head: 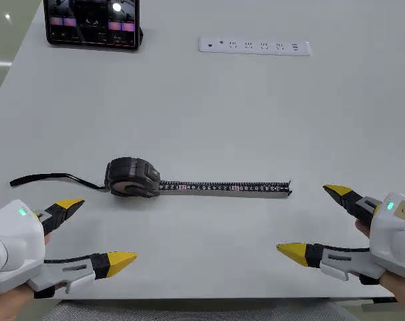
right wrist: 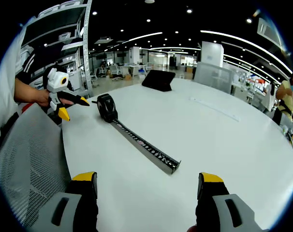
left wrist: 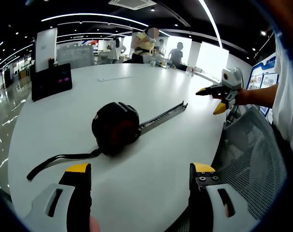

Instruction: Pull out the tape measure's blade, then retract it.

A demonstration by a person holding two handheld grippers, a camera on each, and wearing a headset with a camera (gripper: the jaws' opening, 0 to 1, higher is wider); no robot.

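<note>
Left gripper (head: pixel 109 228) and right gripper (head: pixel 301 218) both gape wide, jaws fully spread, holding nothing and touching nothing. They hover over the near edge of the white surface (head: pixel 202 100), one at each side. Tape measure (head: pixel 149 180) lies between them, a bit further from the person. Its black case (head: pixel 131 177) sits on the left gripper's side w/ a black strap (head: pixel 49 178) trailing off beyond it. The blade (head: pixel 222 188) is already drawn out and lies flat on the surface, running toward the right gripper, w/ its end hook (head: pixel 289 188) near that gripper but clear of it. Handling, as a judgement: the case looks rigid, compact and fairly weighty for its size, prob. w/ a grippy shell, so the left gripper should clamp it across the flat sides. The blade is thin sprung metal, stiff along its length but easy to kink, slick and sharp-edged. Best hold is at or just behind the hook, pinched flat, not mid-span. Retraction is spring-driven and could whip, so the tip wants guiding back in. Lock switch on the case is too small to make out, so can't say if it's engaged.
</note>
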